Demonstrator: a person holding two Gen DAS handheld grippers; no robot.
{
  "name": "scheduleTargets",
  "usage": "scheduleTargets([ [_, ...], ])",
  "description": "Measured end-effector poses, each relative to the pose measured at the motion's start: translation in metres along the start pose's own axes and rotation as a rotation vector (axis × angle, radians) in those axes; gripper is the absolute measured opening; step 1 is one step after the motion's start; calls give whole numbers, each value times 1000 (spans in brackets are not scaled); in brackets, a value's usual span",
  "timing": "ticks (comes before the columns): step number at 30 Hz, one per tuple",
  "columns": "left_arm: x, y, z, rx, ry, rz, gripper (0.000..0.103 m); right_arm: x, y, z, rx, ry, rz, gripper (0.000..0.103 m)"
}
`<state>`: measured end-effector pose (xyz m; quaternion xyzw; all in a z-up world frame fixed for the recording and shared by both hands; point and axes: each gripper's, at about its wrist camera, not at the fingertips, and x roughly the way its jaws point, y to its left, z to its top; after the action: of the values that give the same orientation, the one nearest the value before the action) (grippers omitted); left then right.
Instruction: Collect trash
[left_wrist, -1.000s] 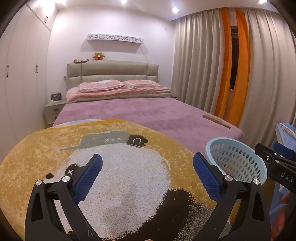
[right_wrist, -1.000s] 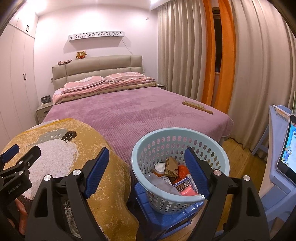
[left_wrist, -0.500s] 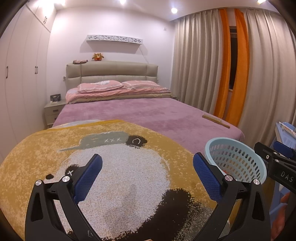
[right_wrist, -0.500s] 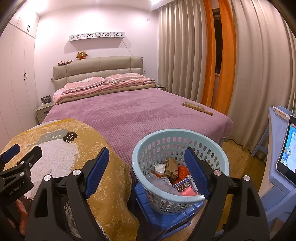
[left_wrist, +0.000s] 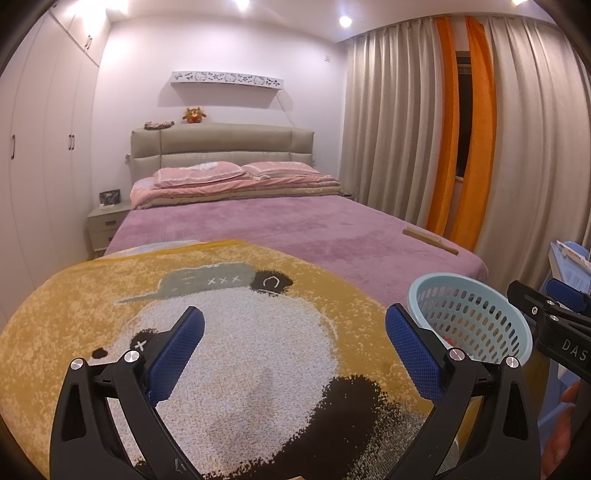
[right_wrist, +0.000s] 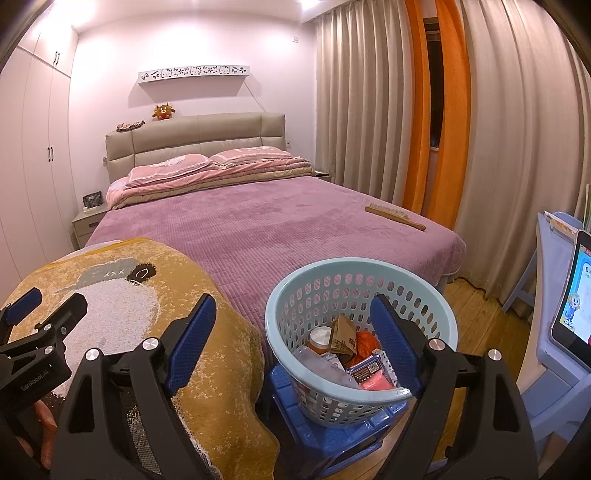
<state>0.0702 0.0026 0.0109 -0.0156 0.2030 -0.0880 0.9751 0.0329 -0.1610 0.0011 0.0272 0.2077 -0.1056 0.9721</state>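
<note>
Pale blue perforated plastic basket (right_wrist: 360, 332) sits at my right gripper's (right_wrist: 293, 332) twelve o'clock on a blue plastic stool (right_wrist: 325, 439), trash (right_wrist: 345, 349) piled inside. Both my tools gape wide, holding nothing; my left gripper (left_wrist: 293, 341) hangs over the yellow panda-print rug (left_wrist: 229, 332), basket at three o'clock.

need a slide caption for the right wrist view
Open right tongs hover empty over a light blue basket of collected trash beside the purple bed.
</note>
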Motion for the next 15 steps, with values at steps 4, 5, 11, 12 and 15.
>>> scheduleTargets([
  [4,0,-1,0,3,-3,1,95,0,0,0,1,0,-1,81],
  [5,0,-1,0,4,-3,0,95,0,0,0,1,0,-1,81],
  [11,-1,1,0,4,-1,-7,95,0,1,0,5,3,2,81],
  [12,-1,1,1,4,-1,-7,96,-1,1,0,7,4,5,81],
  [15,-1,1,0,5,-1,-7,95,-2,4,0,5,2,8,81],
])
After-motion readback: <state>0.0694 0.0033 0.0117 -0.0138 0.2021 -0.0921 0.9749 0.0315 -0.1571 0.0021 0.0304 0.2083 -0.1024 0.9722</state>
